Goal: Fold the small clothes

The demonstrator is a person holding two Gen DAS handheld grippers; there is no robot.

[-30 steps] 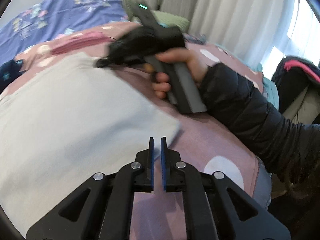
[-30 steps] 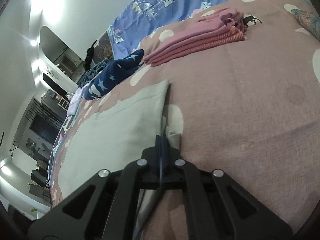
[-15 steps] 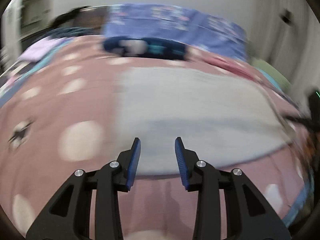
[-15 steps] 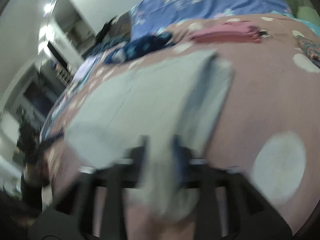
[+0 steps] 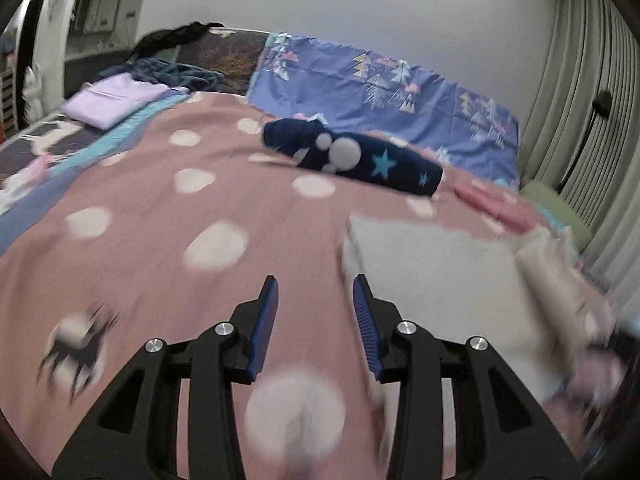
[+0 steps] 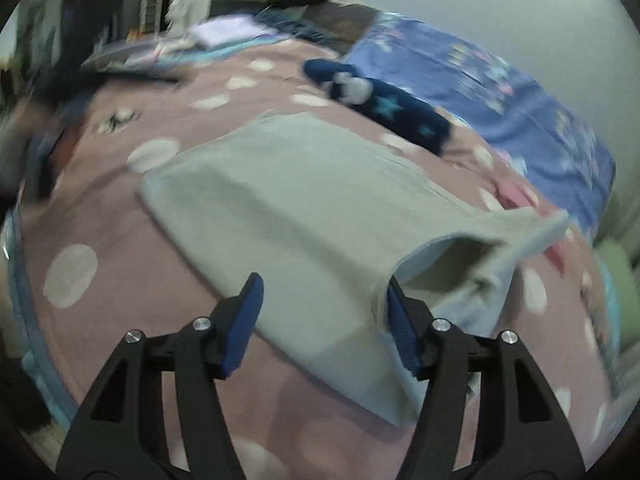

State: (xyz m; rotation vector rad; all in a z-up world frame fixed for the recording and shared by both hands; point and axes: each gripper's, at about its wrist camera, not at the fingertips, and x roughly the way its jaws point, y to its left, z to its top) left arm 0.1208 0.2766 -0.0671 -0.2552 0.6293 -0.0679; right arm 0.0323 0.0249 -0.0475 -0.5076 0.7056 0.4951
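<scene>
Moved: both grippers, clamped a second ago, have let go of the grey garment (image 6: 304,200).
Left gripper (image 5: 314,312): jaws opening, only bedspread (image 5: 160,248) between them.
Right gripper (image 6: 322,312): jaws opening over the garment's near edge, pads not pressing.
Garment: flat on bedspread, long axis running near-right to far-left, right end rumpled.
Writing: none legible.

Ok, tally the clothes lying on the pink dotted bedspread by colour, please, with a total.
Pale grey: 1, the grey garment, partly folded
Navy with stars: 1, the navy garment
Pink: 1, the pink pile; blurred, so its layers cannot be counted
Lilac: 1, the lilac piece, at the far edge
Total: 4
</scene>
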